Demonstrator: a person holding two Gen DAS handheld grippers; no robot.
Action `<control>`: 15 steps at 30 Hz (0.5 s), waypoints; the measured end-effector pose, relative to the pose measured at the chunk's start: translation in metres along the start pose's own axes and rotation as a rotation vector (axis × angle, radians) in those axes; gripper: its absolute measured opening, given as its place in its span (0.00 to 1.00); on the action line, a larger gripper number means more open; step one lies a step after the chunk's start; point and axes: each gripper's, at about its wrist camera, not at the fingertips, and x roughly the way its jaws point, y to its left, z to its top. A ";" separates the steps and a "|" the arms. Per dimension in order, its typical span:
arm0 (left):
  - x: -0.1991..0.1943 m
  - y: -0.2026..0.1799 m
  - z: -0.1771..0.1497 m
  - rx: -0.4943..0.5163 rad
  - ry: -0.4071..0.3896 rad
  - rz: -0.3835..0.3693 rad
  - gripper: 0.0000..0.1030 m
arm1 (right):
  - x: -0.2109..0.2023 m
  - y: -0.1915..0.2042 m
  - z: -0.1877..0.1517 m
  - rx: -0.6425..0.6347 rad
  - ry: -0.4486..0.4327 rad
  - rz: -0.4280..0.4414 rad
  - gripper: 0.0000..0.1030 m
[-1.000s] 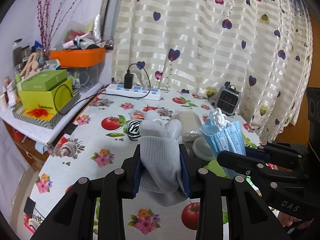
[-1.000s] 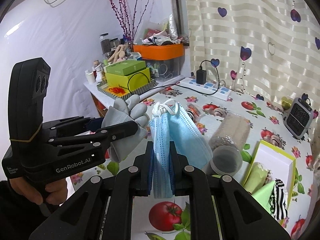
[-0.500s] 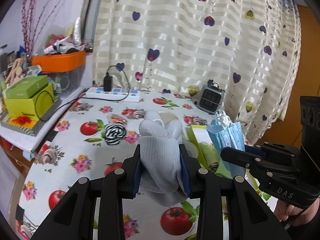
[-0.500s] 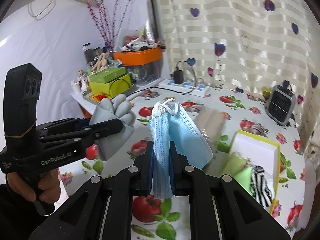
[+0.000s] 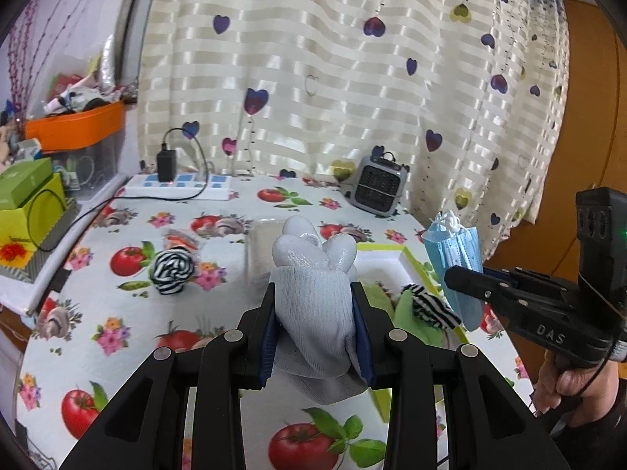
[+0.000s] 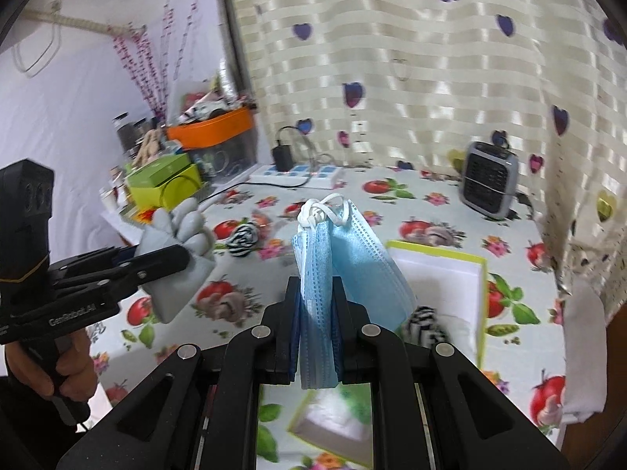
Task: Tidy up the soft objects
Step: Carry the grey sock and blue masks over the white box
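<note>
My left gripper (image 5: 315, 301) is shut on a grey work glove (image 5: 313, 274), held above the table; it also shows in the right wrist view (image 6: 178, 258). My right gripper (image 6: 316, 297) is shut on a bundle of blue face masks (image 6: 333, 258), which also shows in the left wrist view (image 5: 456, 262). Both hang over a yellow-rimmed white box (image 6: 443, 270) that holds a green cloth (image 5: 407, 309) and a zebra-striped piece (image 5: 429, 305). A second zebra-striped roll (image 5: 172, 270) lies on the tablecloth to the left.
A small grey heater (image 5: 378, 186) stands at the back by the curtain. A power strip with a charger (image 5: 176, 188) lies at the back left. Green and yellow boxes (image 5: 27, 203) and an orange bin (image 5: 74, 129) crowd the left side shelf.
Both grippers have moved right across the table with their loads, from beside the zebra roll to over the yellow-rimmed box. Both grips are unchanged.
</note>
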 end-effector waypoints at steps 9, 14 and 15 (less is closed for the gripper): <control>0.018 -0.012 0.006 0.014 0.020 -0.028 0.31 | 0.006 -0.038 -0.002 0.064 0.014 -0.049 0.13; 0.029 -0.015 0.007 0.019 0.038 -0.034 0.31 | 0.021 -0.056 -0.002 0.079 0.044 -0.061 0.13; 0.032 -0.016 0.008 0.021 0.042 -0.036 0.31 | 0.025 -0.059 -0.001 0.079 0.052 -0.063 0.13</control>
